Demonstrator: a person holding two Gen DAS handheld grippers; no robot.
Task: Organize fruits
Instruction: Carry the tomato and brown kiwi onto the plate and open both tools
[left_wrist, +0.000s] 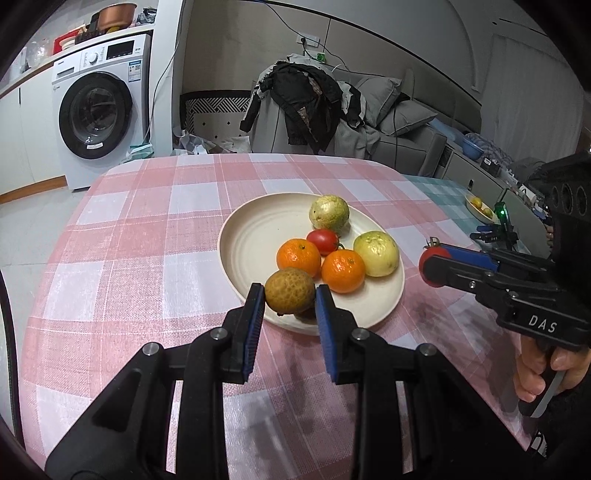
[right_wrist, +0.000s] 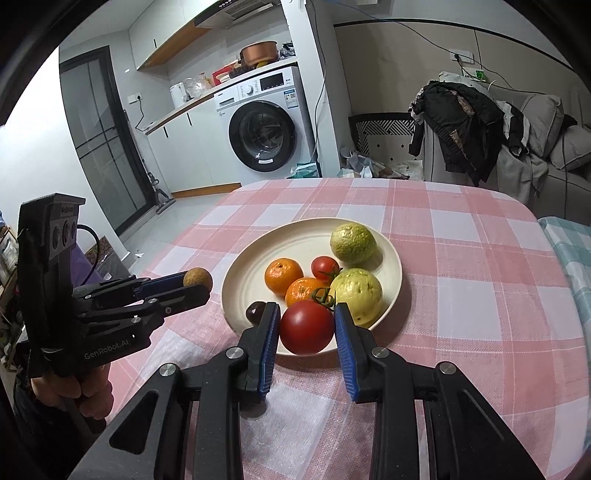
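Note:
A cream plate (left_wrist: 255, 240) (right_wrist: 295, 240) sits on the pink checked table. On it lie two oranges (left_wrist: 298, 257) (right_wrist: 283, 273), a small tomato (left_wrist: 322, 240) (right_wrist: 324, 268), two yellow-green guavas (left_wrist: 376, 253) (right_wrist: 352, 243) and a small dark fruit (right_wrist: 255, 311) at the near rim. My left gripper (left_wrist: 290, 297) (right_wrist: 197, 284) is shut on a brown scaly round fruit (left_wrist: 290, 293) (right_wrist: 197, 277), held at the plate's near left edge. My right gripper (right_wrist: 306, 326) (left_wrist: 434, 266) is shut on a large red tomato (right_wrist: 306, 326) (left_wrist: 437, 254), held above the plate's near right edge.
The pink checked tablecloth (left_wrist: 147, 258) covers the table. A teal checked cloth (left_wrist: 439, 195) lies to the right with a small bowl of yellow fruit (left_wrist: 480, 208). A washing machine (left_wrist: 99, 110), a clothes-draped chair (left_wrist: 306, 103) and a sofa stand behind.

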